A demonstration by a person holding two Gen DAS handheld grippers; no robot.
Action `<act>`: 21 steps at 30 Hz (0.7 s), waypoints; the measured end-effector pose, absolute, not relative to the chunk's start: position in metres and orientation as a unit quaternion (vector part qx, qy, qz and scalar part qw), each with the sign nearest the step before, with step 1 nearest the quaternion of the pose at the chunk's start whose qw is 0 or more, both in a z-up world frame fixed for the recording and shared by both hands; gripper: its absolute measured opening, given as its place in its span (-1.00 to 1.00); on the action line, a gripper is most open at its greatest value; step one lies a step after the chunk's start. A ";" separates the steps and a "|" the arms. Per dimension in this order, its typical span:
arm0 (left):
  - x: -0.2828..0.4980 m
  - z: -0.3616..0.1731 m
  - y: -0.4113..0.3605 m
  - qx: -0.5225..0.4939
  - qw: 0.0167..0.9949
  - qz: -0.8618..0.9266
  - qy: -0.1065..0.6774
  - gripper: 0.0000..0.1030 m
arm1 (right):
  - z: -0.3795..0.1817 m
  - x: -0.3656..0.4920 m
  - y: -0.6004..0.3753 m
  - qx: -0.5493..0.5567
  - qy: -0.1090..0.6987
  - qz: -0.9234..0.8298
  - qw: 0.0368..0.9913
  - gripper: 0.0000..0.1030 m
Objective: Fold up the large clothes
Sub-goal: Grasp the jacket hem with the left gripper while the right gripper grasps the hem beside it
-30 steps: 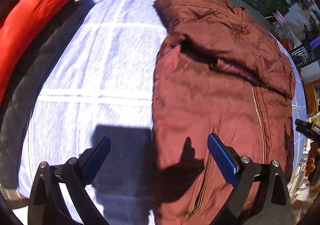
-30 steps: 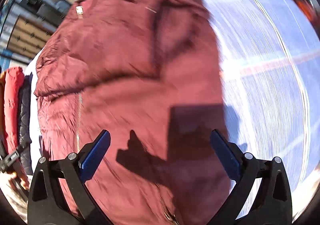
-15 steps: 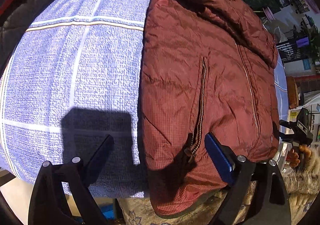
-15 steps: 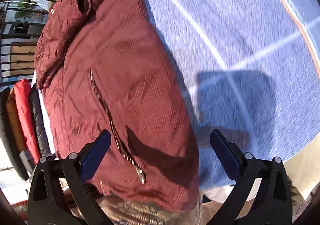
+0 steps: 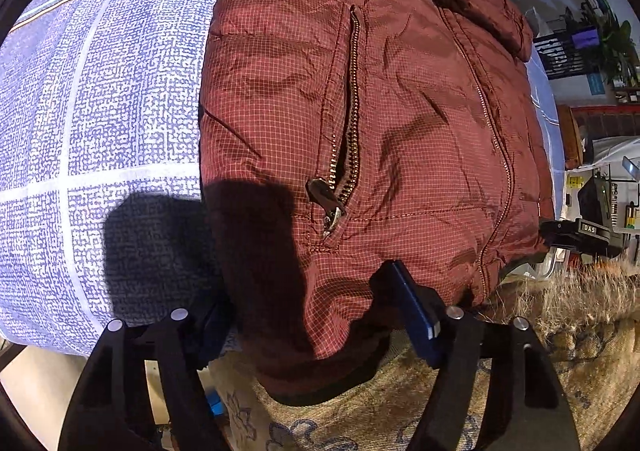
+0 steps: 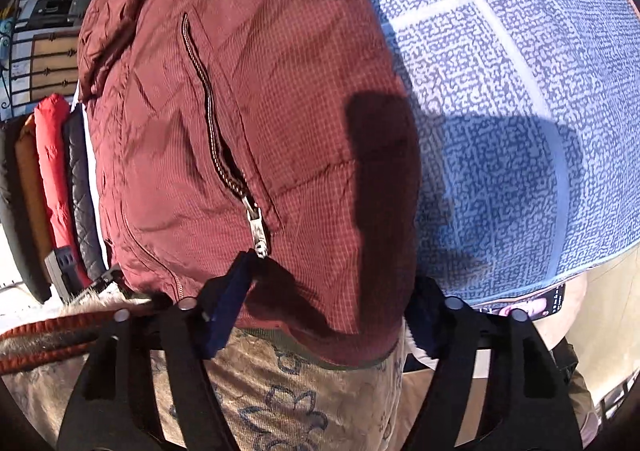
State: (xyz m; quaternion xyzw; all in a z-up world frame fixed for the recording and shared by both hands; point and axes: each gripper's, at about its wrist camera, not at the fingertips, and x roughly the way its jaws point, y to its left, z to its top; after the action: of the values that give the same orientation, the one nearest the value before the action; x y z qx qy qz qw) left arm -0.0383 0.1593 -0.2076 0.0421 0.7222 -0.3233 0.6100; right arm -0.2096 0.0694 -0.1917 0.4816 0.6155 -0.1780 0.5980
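Note:
A dark red quilted jacket lies front up on a blue checked bedspread, its hem hanging over the near edge. Its pocket zipper is partly open. My left gripper is open, its fingers astride the jacket's bottom left hem corner. In the right wrist view the same jacket fills the left half, with the bedspread on the right. My right gripper is open, its fingers astride the bottom right hem corner, just below the pocket zipper pull.
A beige flowered cloth hangs below the bed edge. Red and dark folded garments lie stacked at the left in the right wrist view. Furniture and shelves stand to the right of the bed.
Both grippers have come down and toward the near bed edge, from above the jacket's middle to its hem. Each now has a hem corner between its open fingers.

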 end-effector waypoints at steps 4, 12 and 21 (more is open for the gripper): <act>-0.038 -0.205 0.162 0.025 0.608 -0.324 0.725 -0.05 | -0.192 -0.209 0.070 0.496 0.610 -0.167 0.595 -0.04; -0.033 -0.199 0.175 0.000 0.609 -0.313 0.729 -0.53 | -0.177 -0.209 0.065 0.489 0.610 -0.157 0.603 -0.53; -0.035 -0.191 0.162 0.059 0.617 -0.319 0.717 -0.70 | -0.164 -0.199 0.069 0.475 0.615 -0.157 0.610 -0.63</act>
State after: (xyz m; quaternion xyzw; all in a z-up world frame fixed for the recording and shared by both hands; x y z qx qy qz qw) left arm -0.0350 0.1624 -0.1915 0.0586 0.7172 -0.3191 0.6167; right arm -0.1985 0.0685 -0.1642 0.4750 0.6145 -0.1573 0.6100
